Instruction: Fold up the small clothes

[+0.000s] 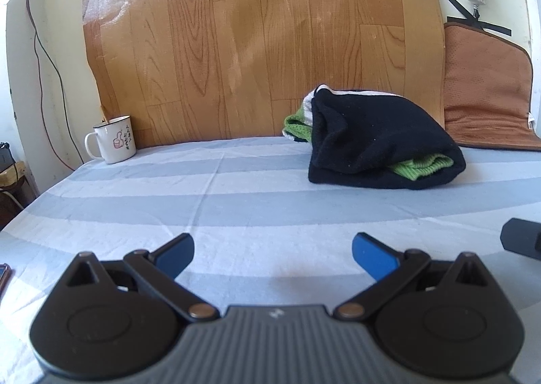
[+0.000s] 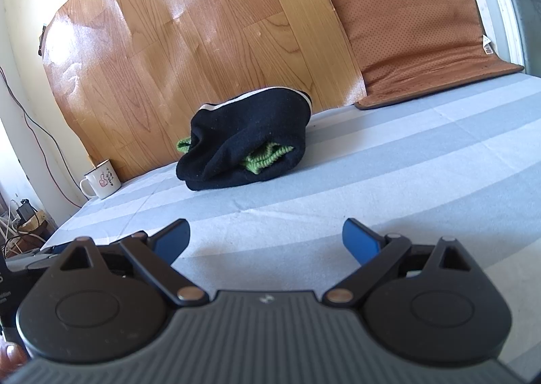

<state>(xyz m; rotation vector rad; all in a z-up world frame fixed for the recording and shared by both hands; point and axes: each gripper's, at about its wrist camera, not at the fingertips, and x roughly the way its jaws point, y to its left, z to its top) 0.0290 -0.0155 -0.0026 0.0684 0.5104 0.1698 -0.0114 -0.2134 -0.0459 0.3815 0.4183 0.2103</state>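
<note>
The left gripper [image 1: 273,254] hovers low over the striped bedsheet [image 1: 236,201] with its 2 blue-padded fingers [image 1: 175,257] spread wide and nothing between them. The right gripper [image 2: 266,242] sits in a similar pose above the same sheet [image 2: 405,164], its 2 fingers [image 2: 360,243] also spread apart and empty. Well ahead of both lies the bundle of small clothes: a black garment [image 1: 375,137] folded over on itself, with a green knit piece [image 1: 421,166] poking out at its near right edge and again at the far left, plus a strip of white trim along the top. In the right wrist view the black garment [image 2: 247,144] sits ahead and slightly left, the green knit [image 2: 267,157] showing in its open fold. The bundle rests near a wood-grain panel [image 1: 257,39] leaning against the wall. A white enamel mug [image 1: 115,139] stands at the sheet's far left corner, touching or just beside the panel. A brown perforated mat [image 1: 487,93] is propped up to the right of the panel. A dark object at the right edge of the left wrist view [image 1: 522,237] may be part of the other gripper.
</note>
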